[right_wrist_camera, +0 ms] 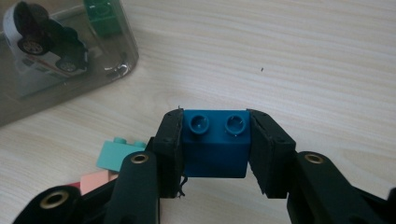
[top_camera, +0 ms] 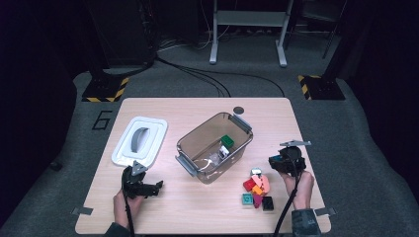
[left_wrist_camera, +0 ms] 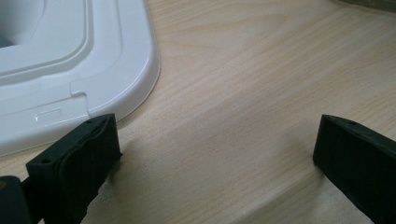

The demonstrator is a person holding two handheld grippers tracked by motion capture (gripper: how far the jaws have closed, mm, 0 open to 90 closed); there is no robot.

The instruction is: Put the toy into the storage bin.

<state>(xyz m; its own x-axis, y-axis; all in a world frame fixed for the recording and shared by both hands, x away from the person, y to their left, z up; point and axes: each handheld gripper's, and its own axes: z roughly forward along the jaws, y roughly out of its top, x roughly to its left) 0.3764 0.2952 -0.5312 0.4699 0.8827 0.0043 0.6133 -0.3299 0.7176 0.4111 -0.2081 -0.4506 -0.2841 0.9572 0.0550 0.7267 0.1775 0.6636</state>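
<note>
My right gripper (right_wrist_camera: 215, 144) is shut on a blue two-stud brick (right_wrist_camera: 215, 140), held clear of the table; from above the brick (top_camera: 275, 159) shows at the gripper (top_camera: 276, 162) to the right of the bin. A clear plastic bin (top_camera: 213, 143) stands mid-table with a green brick (top_camera: 227, 141) and a white toy car (top_camera: 223, 152) inside; both also show through its wall as the car (right_wrist_camera: 44, 42) and the green brick (right_wrist_camera: 102, 16). My left gripper (top_camera: 157, 187) rests open near the front left, and its jaws stand wide apart over bare wood (left_wrist_camera: 215, 154).
A white lid (top_camera: 139, 140) lies left of the bin, its corner (left_wrist_camera: 93, 70) beside my left jaw. A pile of small coloured bricks (top_camera: 257, 190) sits in front of the bin, with a teal brick (right_wrist_camera: 119, 154) and a pink one (right_wrist_camera: 95, 179) below my right gripper.
</note>
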